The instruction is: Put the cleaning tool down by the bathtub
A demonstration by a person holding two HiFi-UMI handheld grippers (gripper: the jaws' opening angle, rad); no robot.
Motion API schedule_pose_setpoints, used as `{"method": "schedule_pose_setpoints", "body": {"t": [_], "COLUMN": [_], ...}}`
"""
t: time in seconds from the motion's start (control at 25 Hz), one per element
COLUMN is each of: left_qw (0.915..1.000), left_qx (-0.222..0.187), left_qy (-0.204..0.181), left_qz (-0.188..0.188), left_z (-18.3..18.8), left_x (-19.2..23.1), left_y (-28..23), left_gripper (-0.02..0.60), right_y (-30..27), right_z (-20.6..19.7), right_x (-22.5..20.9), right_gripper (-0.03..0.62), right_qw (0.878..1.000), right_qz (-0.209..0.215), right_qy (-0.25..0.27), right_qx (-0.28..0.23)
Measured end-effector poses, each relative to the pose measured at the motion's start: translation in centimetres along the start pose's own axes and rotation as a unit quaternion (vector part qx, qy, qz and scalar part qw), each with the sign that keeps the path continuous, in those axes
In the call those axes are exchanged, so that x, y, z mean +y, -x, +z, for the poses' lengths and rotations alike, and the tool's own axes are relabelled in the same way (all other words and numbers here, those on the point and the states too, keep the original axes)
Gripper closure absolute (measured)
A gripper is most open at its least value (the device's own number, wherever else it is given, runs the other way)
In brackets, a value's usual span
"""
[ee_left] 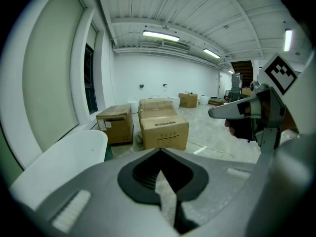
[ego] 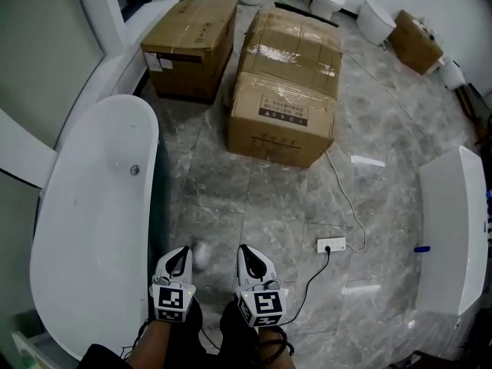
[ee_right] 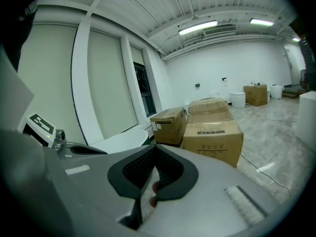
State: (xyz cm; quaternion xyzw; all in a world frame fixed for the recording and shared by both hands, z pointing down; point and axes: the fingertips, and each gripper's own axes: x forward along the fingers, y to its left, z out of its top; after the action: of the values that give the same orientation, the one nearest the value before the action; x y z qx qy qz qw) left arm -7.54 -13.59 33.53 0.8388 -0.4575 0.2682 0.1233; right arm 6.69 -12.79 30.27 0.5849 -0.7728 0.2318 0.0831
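A white bathtub (ego: pixel 92 229) runs along the left of the head view; its rim also shows in the left gripper view (ee_left: pixel 54 167) and the right gripper view (ee_right: pixel 121 139). A small whitish lump (ego: pixel 201 254) lies on the marble floor beside the tub, just right of my left gripper's tip; I cannot tell what it is. My left gripper (ego: pixel 182 250) (ee_left: pixel 160 151) is shut with nothing between its jaws. My right gripper (ego: pixel 244 248) (ee_right: pixel 154 148) hangs beside it, also shut and empty. Both hover over the floor at the tub's near end.
Three cardboard boxes (ego: pixel 283 118) (ego: pixel 191 44) (ego: pixel 292 41) stand ahead on the floor. A white power strip (ego: pixel 332 245) with cables lies to the right. A second white tub (ego: pixel 453 229) stands at the far right, white toilets (ego: pixel 377 18) at the back.
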Motion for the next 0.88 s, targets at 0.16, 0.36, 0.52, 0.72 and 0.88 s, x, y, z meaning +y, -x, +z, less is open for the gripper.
{"method": "schedule_pose_setpoints", "body": {"t": [0.16,0.36,0.52,0.72,0.88], "left_qw": [0.9999,0.9996,0.9985,0.9978,0.9960], "left_qx": [-0.009,-0.026,-0.046,-0.060,-0.087], "left_qy": [-0.005,-0.011,-0.025,-0.026,-0.016], "left_qz": [0.000,0.001,0.013,0.013,0.009], "left_z": [2.1,4.3,5.7,7.0,8.8], "left_x": [0.1,-0.4,-0.4,-1.0,-1.5], "left_y": [0.9,2.6,3.9,5.8,6.7], "left_gripper": [0.581,0.581,0.581,0.581,0.581], "right_y": [1.2,3.0,3.9,5.6,6.7], "right_z": [1.8,3.3,5.4,7.4,8.8], "right_x": [1.3,1.9,1.9,1.6,1.4], "right_gripper": [0.569,0.569,0.569,0.569,0.569], "right_qw": [1.000,1.000,0.999,0.998,0.997], "right_qz": [0.009,0.015,0.011,0.006,0.009], "right_qy": [0.004,0.013,0.016,0.020,0.034], "right_qx": [-0.008,-0.021,-0.037,-0.054,-0.070]}}
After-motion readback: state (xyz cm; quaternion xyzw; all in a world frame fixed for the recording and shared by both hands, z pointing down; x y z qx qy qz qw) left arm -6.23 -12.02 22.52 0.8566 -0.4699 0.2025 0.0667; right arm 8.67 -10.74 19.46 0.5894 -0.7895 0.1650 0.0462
